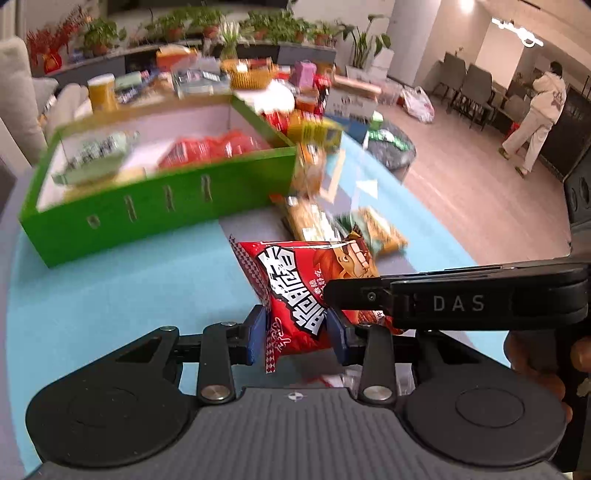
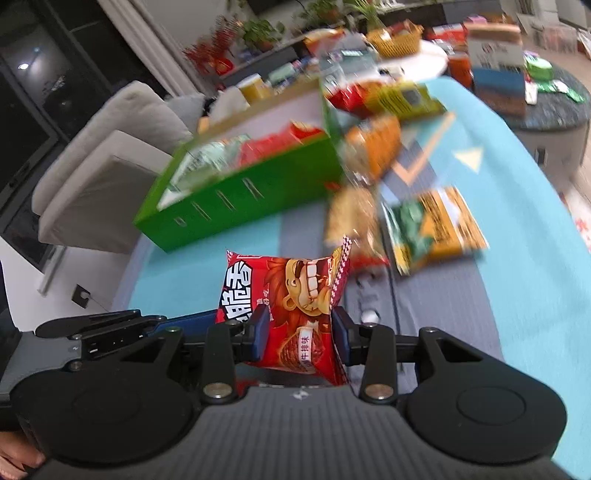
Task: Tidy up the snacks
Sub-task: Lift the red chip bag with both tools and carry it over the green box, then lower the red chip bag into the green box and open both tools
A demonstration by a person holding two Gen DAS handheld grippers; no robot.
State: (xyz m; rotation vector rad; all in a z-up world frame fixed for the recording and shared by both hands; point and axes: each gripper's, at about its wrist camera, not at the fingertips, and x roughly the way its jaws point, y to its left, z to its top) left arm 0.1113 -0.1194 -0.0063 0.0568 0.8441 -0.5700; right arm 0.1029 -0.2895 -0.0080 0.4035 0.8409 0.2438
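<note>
We hold the red snack bag in both claws, left claw and right claw clamped; green box lies ahead-left, nearer the left.

Beyond your work surface you have a row of potted plants along a dark ledge, with red blossoms at its left end. A person in white stands by dark chairs far right. To your left sits a pale grey sofa. A white plastic bag lies on the wooden floor.
</note>
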